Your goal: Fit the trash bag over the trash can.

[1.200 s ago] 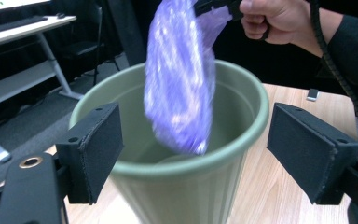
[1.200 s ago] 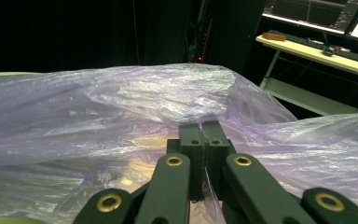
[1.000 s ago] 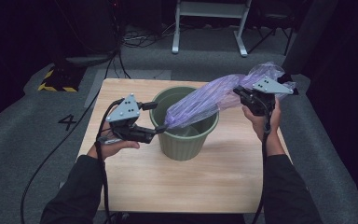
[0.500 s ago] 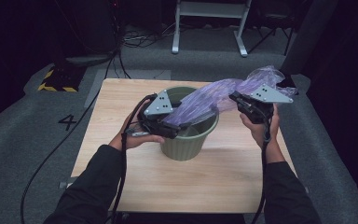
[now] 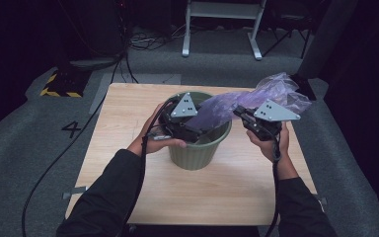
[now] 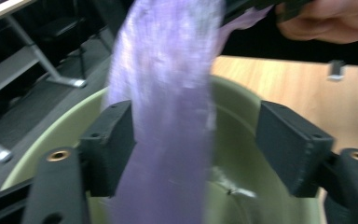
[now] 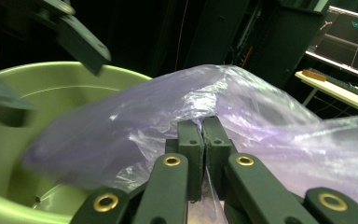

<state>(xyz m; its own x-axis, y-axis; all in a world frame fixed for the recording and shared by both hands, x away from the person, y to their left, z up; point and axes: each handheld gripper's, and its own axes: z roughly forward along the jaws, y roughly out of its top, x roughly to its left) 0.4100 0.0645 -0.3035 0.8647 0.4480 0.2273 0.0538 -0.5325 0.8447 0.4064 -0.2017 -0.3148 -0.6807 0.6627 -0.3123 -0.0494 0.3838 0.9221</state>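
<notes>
Left gripper (image 5: 190, 129) is over the green bin (image 5: 197, 153), its jaws just closing around the purple bag (image 5: 237, 101), pads not pressing yet. Right gripper (image 5: 244, 114) is clamped on the bag's bunched end beside the rim. Lining barely begun: bag still unopened, mostly outside. Tabletop (image 5: 128, 113) has spare room all round.

The left hand-held gripper (image 5: 197, 129) has moved over the bin (image 5: 197, 153), jaws closing around the purple bag (image 5: 227, 104).
</notes>
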